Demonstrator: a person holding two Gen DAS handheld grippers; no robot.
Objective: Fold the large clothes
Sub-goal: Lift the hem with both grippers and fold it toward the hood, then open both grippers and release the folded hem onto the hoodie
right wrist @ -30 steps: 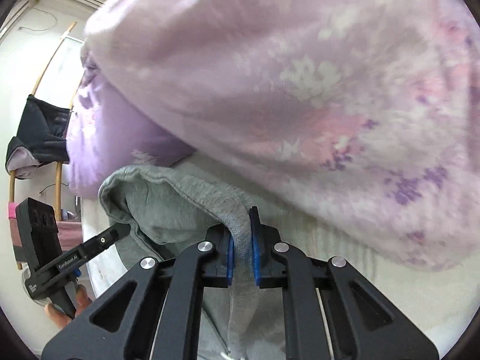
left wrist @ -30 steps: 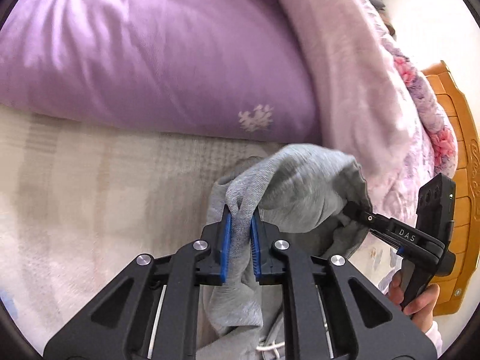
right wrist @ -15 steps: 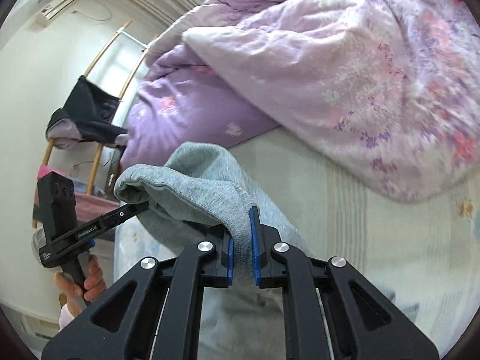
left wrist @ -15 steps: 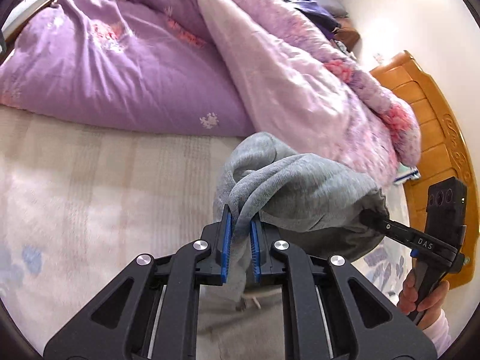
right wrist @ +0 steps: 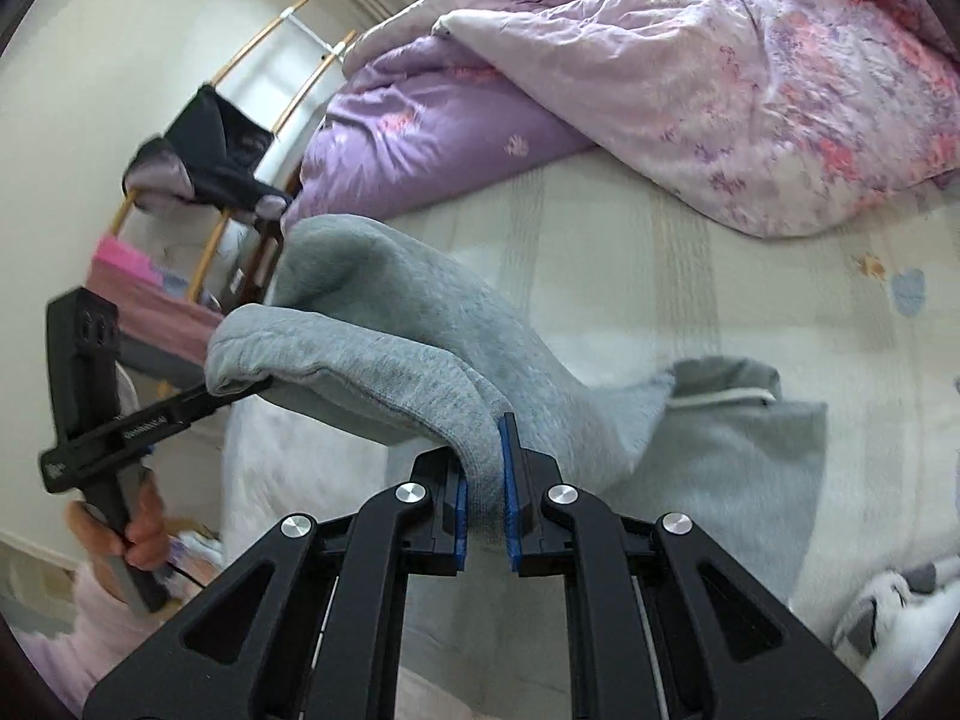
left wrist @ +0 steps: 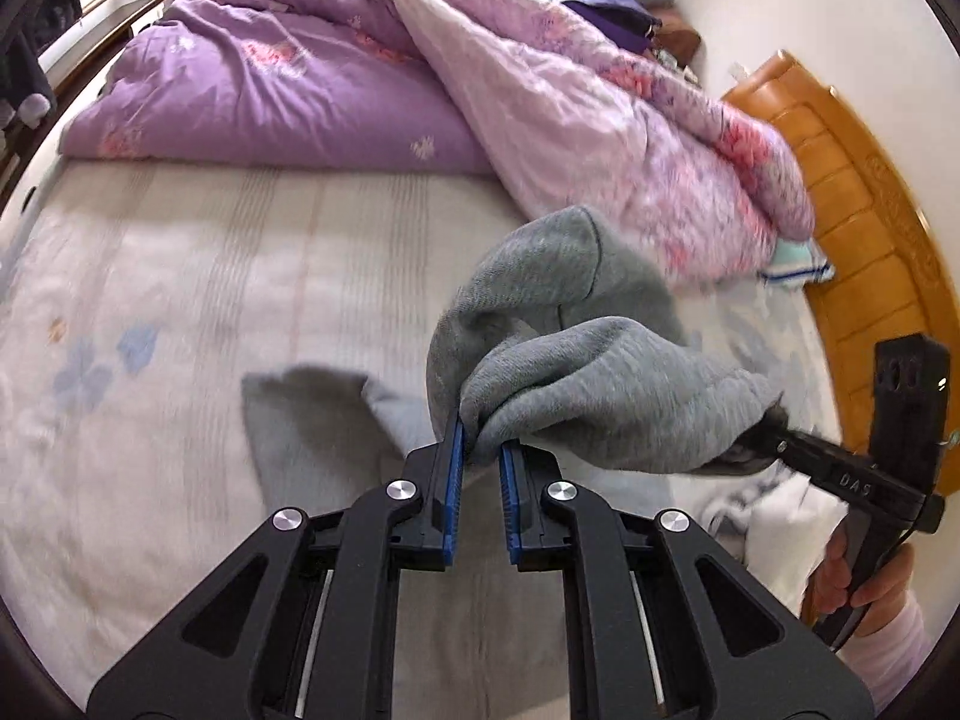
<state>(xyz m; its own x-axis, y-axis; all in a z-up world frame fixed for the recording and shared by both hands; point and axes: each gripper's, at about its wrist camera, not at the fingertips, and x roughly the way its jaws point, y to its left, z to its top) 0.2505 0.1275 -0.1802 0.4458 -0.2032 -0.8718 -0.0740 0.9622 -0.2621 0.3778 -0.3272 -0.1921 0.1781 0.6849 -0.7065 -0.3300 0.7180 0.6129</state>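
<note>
- The pale striped bed sheet [left wrist: 198, 276] with faint blue flower prints lies bare across the left of the left wrist view; its left edge meets a dark wooden bed rail [left wrist: 90, 30].
- The purple floral quilt [left wrist: 288, 96] is heaped along the far side of the bed, its paler pink underside [left wrist: 576, 138] folded over toward the right.
- The grey fleece sweatshirt [left wrist: 606, 396] hangs above the sheet, lifted at two points; its lower part [left wrist: 312, 420] trails on the bed, and in the right wrist view a white drawcord [right wrist: 720, 399] shows at a hem lying on the sheet.
- The left gripper [left wrist: 480, 450] is clenched on a bunched fold of the sweatshirt, cloth squeezed between its blue pads.
- The right gripper [right wrist: 486, 474] is likewise clamped on a grey edge of the same garment; in the left wrist view its tip disappears under the cloth at the right.
- A hand [left wrist: 864, 576] in a pale pink sleeve grips the right gripper's handle.
- A white and grey bundle of cloth [left wrist: 774, 516] lies just beside that hand.
- The orange wooden headboard [left wrist: 852, 210] bounds the bed on the right.
- No containers are in view.
</note>
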